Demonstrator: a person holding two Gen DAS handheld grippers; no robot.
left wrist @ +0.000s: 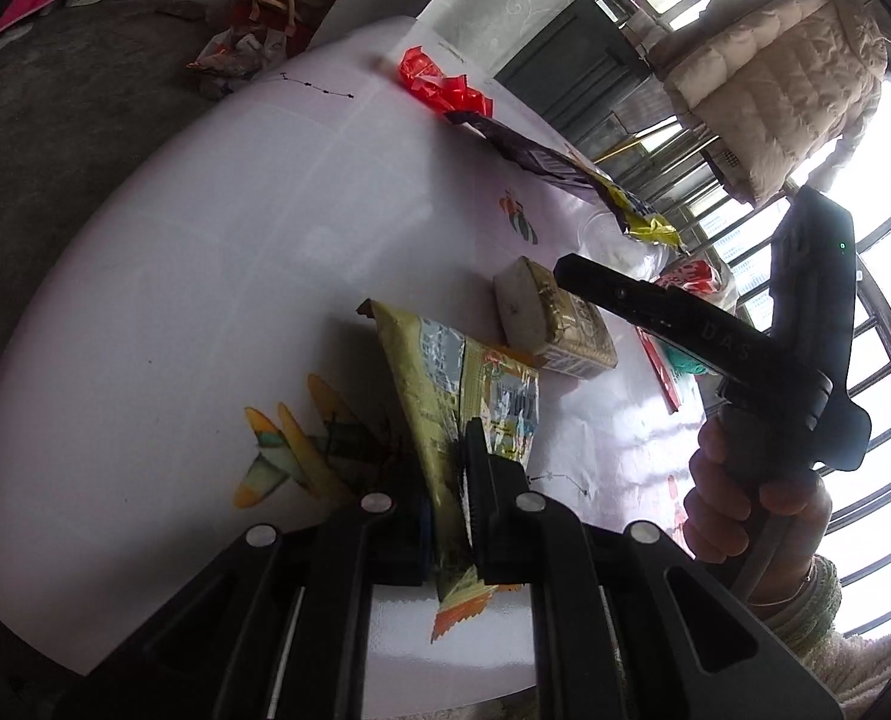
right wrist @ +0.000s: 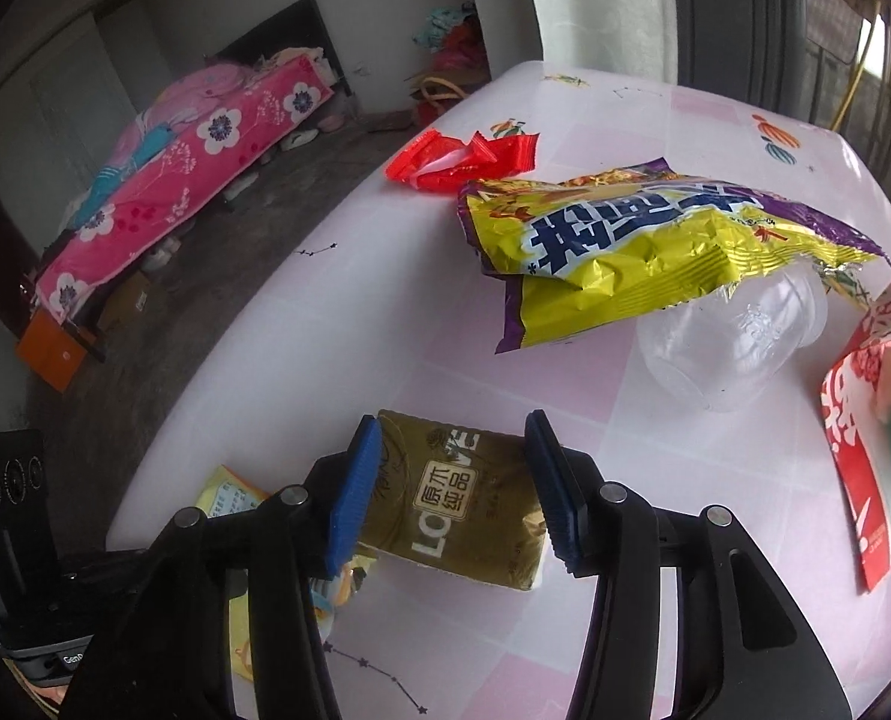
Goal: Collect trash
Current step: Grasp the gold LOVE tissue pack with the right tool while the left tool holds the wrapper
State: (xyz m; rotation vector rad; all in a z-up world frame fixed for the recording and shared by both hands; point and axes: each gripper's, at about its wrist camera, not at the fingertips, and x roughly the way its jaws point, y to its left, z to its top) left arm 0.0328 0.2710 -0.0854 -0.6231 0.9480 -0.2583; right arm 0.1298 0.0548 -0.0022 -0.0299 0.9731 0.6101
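Left gripper (left wrist: 445, 480) pinches a yellow snack wrapper (left wrist: 451, 384). Only the right wrist view shows the right gripper (right wrist: 451, 492) half-open astride a gold tissue pack (right wrist: 457, 498), untouched; clear cup (right wrist: 727, 348) at two o'clock.

A bed (right wrist: 163, 180) with a pink flowered cover stands across the floor from the white table (right wrist: 301, 324).

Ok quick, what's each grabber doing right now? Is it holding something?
Left gripper: shut on the yellow snack wrapper.
Right gripper: open, with the gold tissue pack between its pads, not gripped.
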